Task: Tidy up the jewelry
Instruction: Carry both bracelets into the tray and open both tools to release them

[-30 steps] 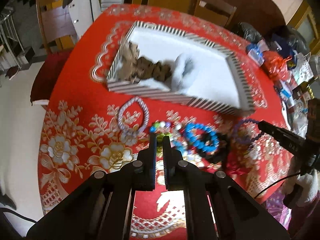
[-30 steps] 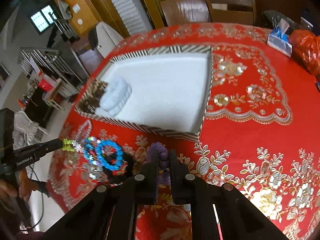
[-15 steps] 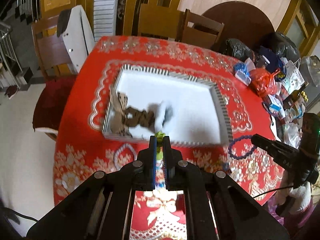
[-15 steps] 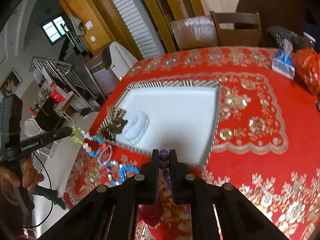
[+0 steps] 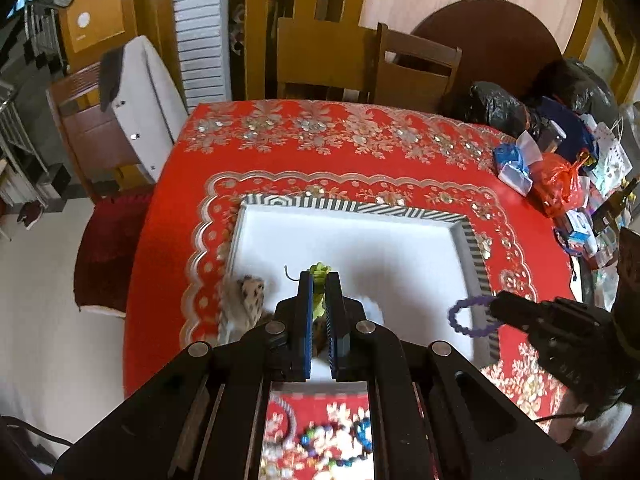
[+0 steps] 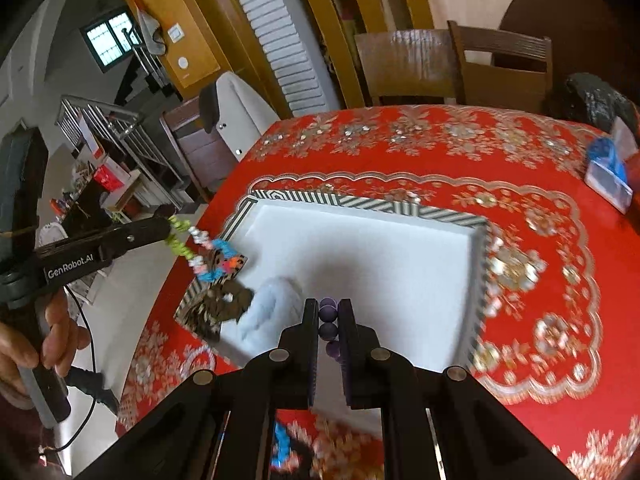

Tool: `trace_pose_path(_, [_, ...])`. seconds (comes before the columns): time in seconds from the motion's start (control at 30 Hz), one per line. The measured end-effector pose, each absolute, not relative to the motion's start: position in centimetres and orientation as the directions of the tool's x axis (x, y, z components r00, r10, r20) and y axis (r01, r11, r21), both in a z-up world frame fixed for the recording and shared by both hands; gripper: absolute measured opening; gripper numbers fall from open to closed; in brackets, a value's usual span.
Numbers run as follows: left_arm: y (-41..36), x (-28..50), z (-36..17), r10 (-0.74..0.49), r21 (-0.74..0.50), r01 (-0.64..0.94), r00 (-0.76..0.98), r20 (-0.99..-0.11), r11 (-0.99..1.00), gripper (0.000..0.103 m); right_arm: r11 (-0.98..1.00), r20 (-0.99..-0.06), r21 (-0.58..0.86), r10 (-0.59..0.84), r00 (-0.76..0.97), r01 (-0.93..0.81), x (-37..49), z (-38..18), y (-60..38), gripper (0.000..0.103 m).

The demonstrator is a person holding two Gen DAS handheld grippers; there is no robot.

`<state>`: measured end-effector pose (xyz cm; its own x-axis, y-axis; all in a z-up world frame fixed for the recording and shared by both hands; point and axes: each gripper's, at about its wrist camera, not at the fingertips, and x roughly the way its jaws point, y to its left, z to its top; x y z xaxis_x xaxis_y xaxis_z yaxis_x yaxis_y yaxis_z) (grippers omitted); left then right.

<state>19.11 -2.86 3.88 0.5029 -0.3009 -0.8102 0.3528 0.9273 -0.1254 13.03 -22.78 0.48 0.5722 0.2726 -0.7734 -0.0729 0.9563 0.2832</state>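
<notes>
The left gripper [image 5: 319, 278] has its jaws clamped on a multicoloured bead bracelet [image 6: 192, 246]; in its own view only a green knot of beads shows between the fingertips, while the right wrist view shows the strand of green, white, pink and blue beads dangling from the tips over the tray's near left corner. The right gripper [image 6: 329, 307] is closed on a purple bead bracelet [image 5: 474, 317], with three round beads stacked between its fingers; from the left wrist view the loop hangs free from the tips above the tray's right edge.

Below both sits a shallow tray [image 5: 360, 206] with a black-and-white striped rim and a plain white floor, set on a red tablecloth [image 5: 320, 160] with gold floral borders. Inside, along the tray's left edge toward the near corner, lies a brown, leopard-patterned item [image 6: 224, 300], and just beside it, touching, a pale ribbed bundle [image 6: 276, 312]. The rest of the tray floor is bare white.

More beaded jewelry [image 5: 332, 444], blue and mixed colours, lies on the cloth by the table's near edge, blurred and mostly hidden behind the gripper bodies, so single pieces cannot be told apart. What the leopard-patterned item is cannot be made out. At the table's far right corner sit plastic bags [image 5: 556, 184] and small packets, cut off by the frame.
</notes>
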Motion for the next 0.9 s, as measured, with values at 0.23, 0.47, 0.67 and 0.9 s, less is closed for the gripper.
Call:
trace_pose_path(0.23, [-4.6,24.1,0.4,-0.301,-0.142,0.355,0.447,-0.842,0.924,0.004,0.948,-0.799,0.312,0.301,0.521,-0.070,19.4,-2.3,-19.8,0.009])
trace_pose_path(0.47, [-1.3,27.9,-4.4,-0.212,-0.115,0.253,0.401,-0.891,0.961,0.004,0.934,-0.819,0.358,0.318,0.479,-0.008,24.8,-5.8,-20.1,0.009])
trace_pose_path(0.67, [-1.0,28.7,-5.6,-0.212,-0.108,0.273,0.388,-0.897,0.956,0.004,0.944,-0.853,0.325,0.265,0.450,0.061,27.6,-8.8,-22.0,0.009])
trace_pose_path(0.9, [-1.5,29.2,-6.8,-0.200,-0.092,0.288,0.371,-0.907,0.953,0.017,0.943,-0.847,0.329,0.270,0.458,0.053,27.8,-8.8,-21.5,0.036])
